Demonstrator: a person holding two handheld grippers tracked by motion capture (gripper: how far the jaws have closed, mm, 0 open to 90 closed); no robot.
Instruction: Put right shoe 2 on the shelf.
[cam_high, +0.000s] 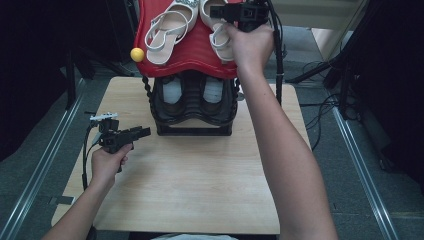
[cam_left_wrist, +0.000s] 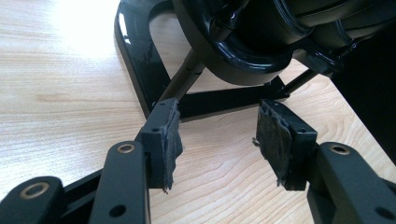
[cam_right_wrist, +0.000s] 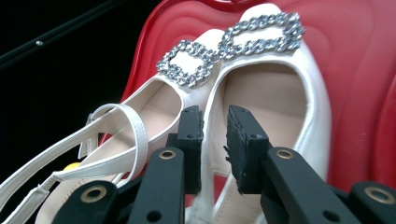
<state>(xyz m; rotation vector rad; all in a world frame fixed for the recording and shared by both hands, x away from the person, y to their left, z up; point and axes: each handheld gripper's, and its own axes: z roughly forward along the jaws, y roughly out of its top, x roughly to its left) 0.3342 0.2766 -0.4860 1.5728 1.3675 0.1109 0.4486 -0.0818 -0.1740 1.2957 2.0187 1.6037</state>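
White sandals (cam_high: 172, 27) lie paired on the rack's red top shelf (cam_high: 192, 52) at the counter's far edge, so placing looks nearly done. Right tongs (cam_right_wrist: 215, 144) stand narrowly parted around one sandal's side; left tongs (cam_left_wrist: 217, 140) hang wide, empty.

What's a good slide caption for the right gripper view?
Right gripper jaws slightly parted astride the side edge of a white buckled shoe on the red shelf.

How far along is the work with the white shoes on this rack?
Done, apparently: both white shoes lie side by side on the red top shelf, a dark pair below. In hand: the right claw straddles the right shoe's rim, pads not pressing. Left: probably just pulling that claw away; the left claw hangs open above the table.
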